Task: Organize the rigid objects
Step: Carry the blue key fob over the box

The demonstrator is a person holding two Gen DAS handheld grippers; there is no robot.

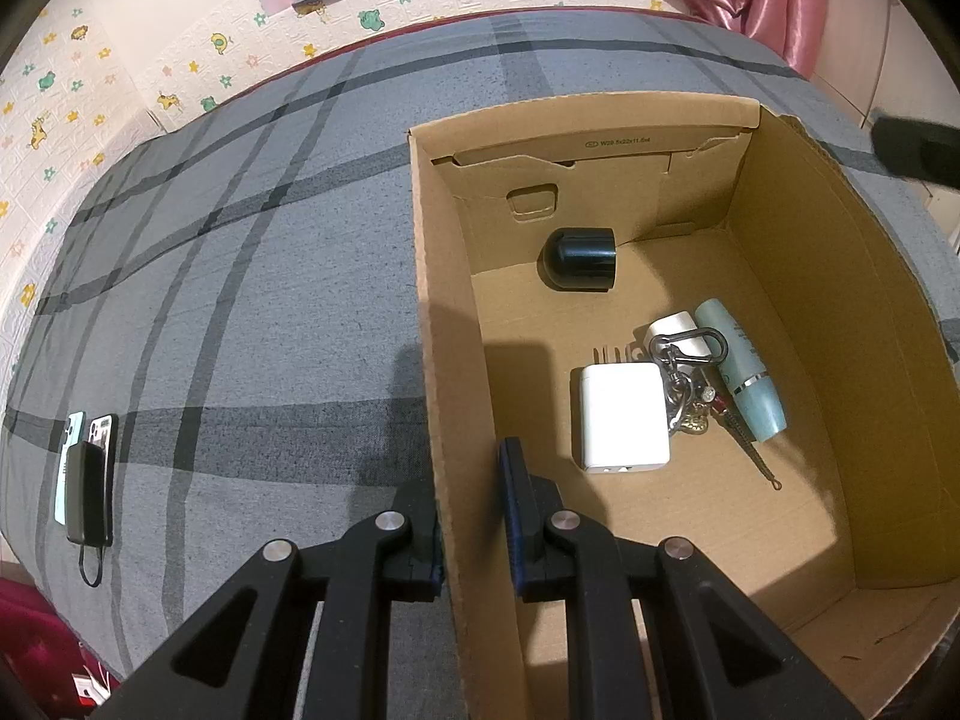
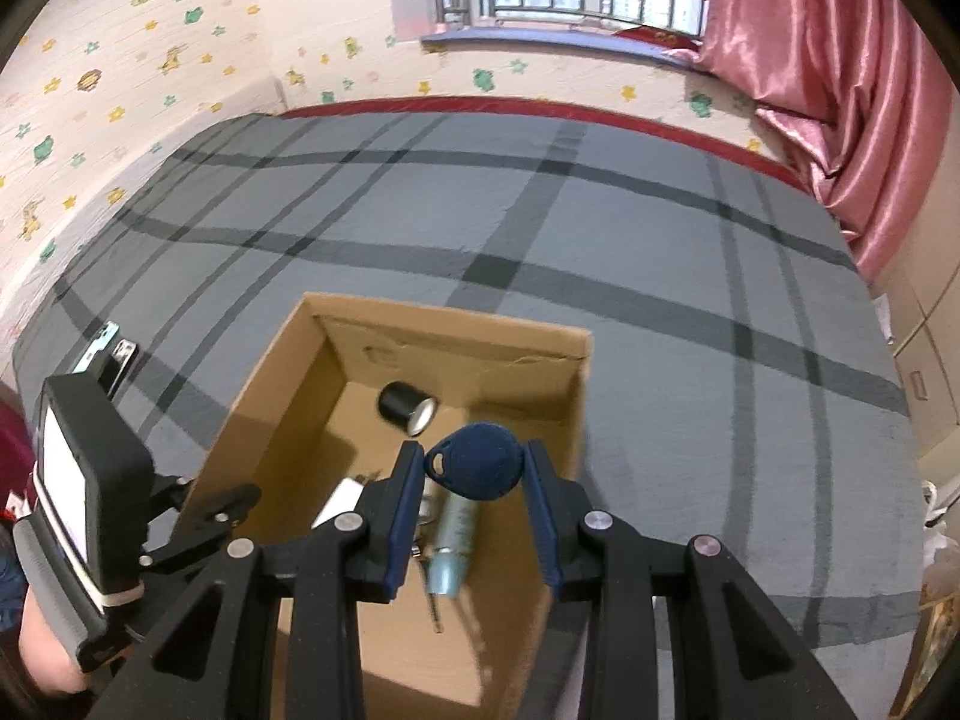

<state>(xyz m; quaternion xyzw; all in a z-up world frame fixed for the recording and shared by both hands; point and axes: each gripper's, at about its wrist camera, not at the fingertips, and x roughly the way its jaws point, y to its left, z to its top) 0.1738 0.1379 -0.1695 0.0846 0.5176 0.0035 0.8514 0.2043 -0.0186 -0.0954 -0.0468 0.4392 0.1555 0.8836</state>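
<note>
An open cardboard box [image 1: 444, 324] sits on the grey plaid bed. Inside lie a black cylinder [image 1: 581, 258], a white charger [image 1: 624, 417], a teal tube [image 1: 744, 369] and a key bunch with a carabiner [image 1: 690, 372]. My left gripper [image 1: 471, 516] is shut on the box's left wall, one finger on each side. In the right wrist view my right gripper [image 2: 474, 480] is shut on a dark blue key fob [image 2: 480, 462] and holds it above the box [image 2: 456, 330]. The cylinder [image 2: 407, 407] and teal tube [image 2: 453, 546] show below it.
Phones and a black power bank [image 1: 89, 480] lie at the bed's left edge. They also show in the right wrist view [image 2: 108, 354]. A patterned wall, a window and a pink curtain [image 2: 828, 90] stand beyond the bed. The grey bedspread [image 2: 690, 300] spreads around the box.
</note>
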